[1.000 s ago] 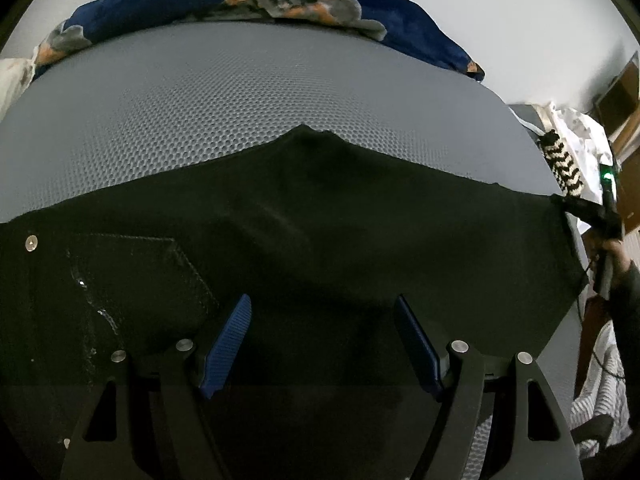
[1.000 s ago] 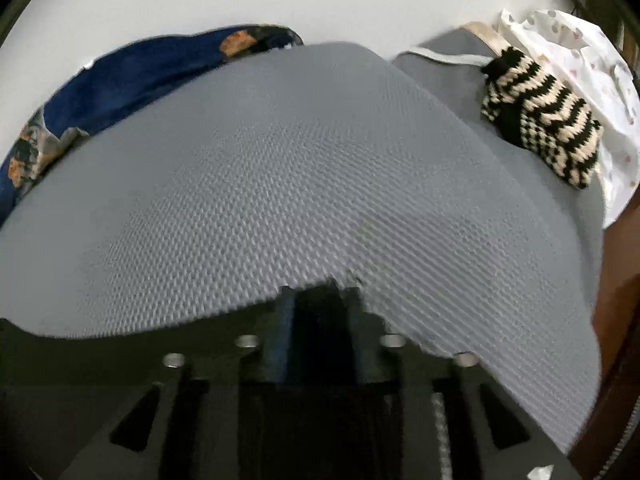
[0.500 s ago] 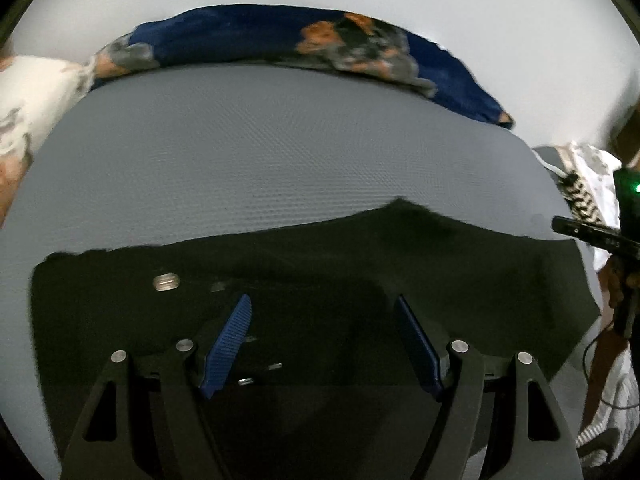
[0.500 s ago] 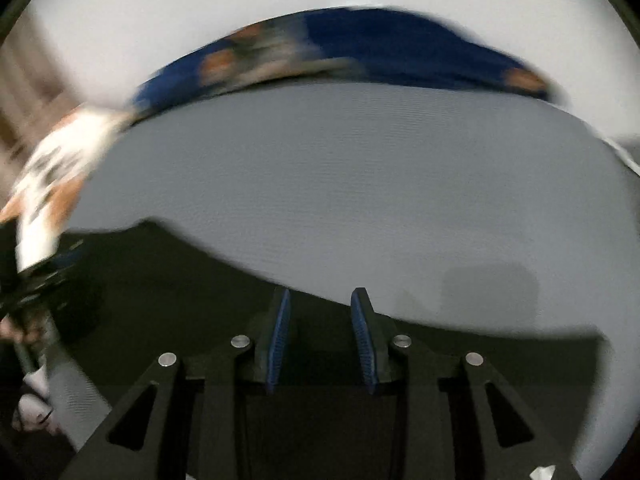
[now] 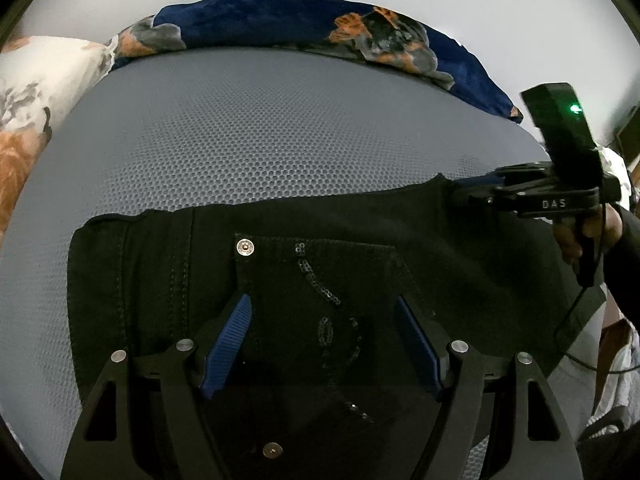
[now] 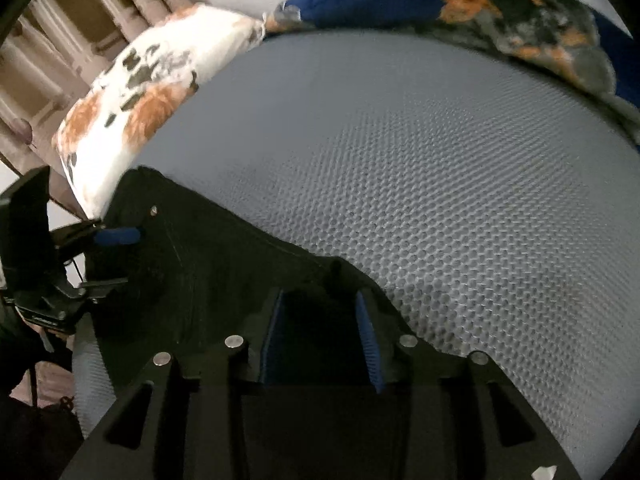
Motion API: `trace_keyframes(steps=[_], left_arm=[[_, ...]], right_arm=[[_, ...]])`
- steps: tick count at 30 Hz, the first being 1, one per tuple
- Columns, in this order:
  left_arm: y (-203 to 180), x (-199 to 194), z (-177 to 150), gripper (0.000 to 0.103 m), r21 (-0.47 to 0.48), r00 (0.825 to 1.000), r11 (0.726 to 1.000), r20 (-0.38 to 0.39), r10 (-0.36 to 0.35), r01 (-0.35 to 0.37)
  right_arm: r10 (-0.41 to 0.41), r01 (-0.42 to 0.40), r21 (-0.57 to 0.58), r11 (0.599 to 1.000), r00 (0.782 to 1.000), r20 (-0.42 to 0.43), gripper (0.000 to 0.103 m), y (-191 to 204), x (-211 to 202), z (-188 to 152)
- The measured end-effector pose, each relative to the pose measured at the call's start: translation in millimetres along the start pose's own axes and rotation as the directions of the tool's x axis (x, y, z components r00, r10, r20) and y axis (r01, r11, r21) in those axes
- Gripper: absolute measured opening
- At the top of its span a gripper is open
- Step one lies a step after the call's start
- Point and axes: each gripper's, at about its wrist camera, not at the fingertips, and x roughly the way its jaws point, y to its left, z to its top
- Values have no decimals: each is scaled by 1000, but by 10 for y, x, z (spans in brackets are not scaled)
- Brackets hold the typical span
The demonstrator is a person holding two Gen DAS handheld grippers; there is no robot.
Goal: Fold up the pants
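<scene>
**Black pants on grey mesh bed**

Grey mesh mattress (image 5: pixel 280 132) fills mid-frame, blue floral blanket (image 5: pixel 304 24) along the top. Pants (image 5: pixel 320 248) spread lower-centre beneath the wide left gripper (image 5: pixel 322 336); right gripper (image 6: pixel 322 334), parted, straddles their edge.

"DAS" stands in pale letters on the right gripper (image 5: pixel 480 190).

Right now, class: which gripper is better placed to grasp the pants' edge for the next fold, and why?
Right. The right gripper straddles the edge of the pants; the left gripper hovers open over the back pocket, away from any edge.
</scene>
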Motion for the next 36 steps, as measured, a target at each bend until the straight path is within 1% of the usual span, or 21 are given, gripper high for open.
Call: trace_keyframes(steps=[1, 2, 4, 6, 8, 10, 13, 15, 16, 17, 18, 20, 21, 22, 23, 25, 27, 30, 32, 33, 36], left_arm=[[4, -5, -3, 74, 1, 1000, 1000, 3, -2, 2], [5, -10, -1, 74, -1, 1000, 1000, 3, -4, 4], [10, -18, 7, 74, -10, 1000, 1000, 4, -6, 6], [28, -46, 27, 74, -19, 1000, 1000, 15, 8, -8], [60, -55, 38, 74, -31, 1000, 999, 17, -16, 16], [92, -37, 32, 74, -51, 999, 998, 13, -32, 32], [46, -29, 30, 74, -18, 1000, 1000, 13, -14, 15], [6, -11, 27, 74, 2, 1000, 1000, 10, 10, -10], [-14, -11, 34, 74, 8, 1000, 1000, 9, 23, -23], [-56, -25, 51, 74, 15, 999, 999, 8, 42, -42], [-87, -46, 69, 74, 16, 999, 999, 11, 46, -46], [-174, -120, 122, 74, 24, 999, 1000, 34, 12, -13], [-233, -154, 162, 74, 36, 999, 999, 46, 2, -4], [-306, -176, 218, 74, 58, 999, 998, 53, -5, 2], [-446, -170, 271, 74, 103, 998, 995, 59, -13, 7], [-678, -105, 364, 74, 167, 998, 986, 59, -34, 24], [-879, -7, 457, 74, 208, 997, 977, 51, -61, 49], [-1173, 228, 585, 74, 262, 995, 961, 30, -96, 84], [-1309, 401, 645, 74, 274, 994, 956, 3, -111, 106], [-1361, 486, 663, 73, 277, 992, 953, -13, -123, 122], [-1456, 672, 700, 67, 283, 990, 949, -41, -134, 140]], right_arm=[[19, -19, 0, 1000, 1000, -5, 35, 9, 16, 2], [30, -30, -4, 1000, 1000, -2, 29, 8, 12, 5], [50, -50, -12, 999, 999, 11, 10, 31, -1, 30], [28, -28, -6, 1000, 998, 60, 7, 48, -56, 100], [-15, 16, -3, 1000, 996, 89, 6, 54, -67, 134], [-30, 30, 2, 1000, 998, 63, 5, 15, 29, 135], [-68, 68, 7, 998, 995, 74, 5, -10, 121, 130], [-71, 68, 31, 997, 995, 77, 12, -18, 134, 136], [-73, 71, 31, 997, 994, 76, 13, 24, 149, 159], [-90, 88, 30, 996, 993, 74, 25, 45, 123, 164], [-116, 112, 45, 993, 990, 82, 32, 66, 52, 168], [-141, 128, 94, 987, 978, 156, 32, 60, -229, 102], [-151, 133, 111, 985, 974, 170, 32, 56, -327, 70], [-182, 160, 129, 979, 967, 181, 32, 47, -460, 5], [-212, 189, 140, 972, 960, 180, 32, 24, -545, -52], [-303, 278, 158, 948, 938, 168, 32, -4, -717, -220], [-381, 354, 184, 917, 914, 141, 32, -42, -845, -444], [-464, 436, 217, 873, 881, 96, 32, -76, -902, -740], [-487, 458, 247, 854, 871, 70, 32, -122, -894, -914], [-488, 460, 262, 849, 871, 54, 32, -159, -881, -996], [-500, 468, 305, 830, 865, 33, 32, -255, -830, -1144]])
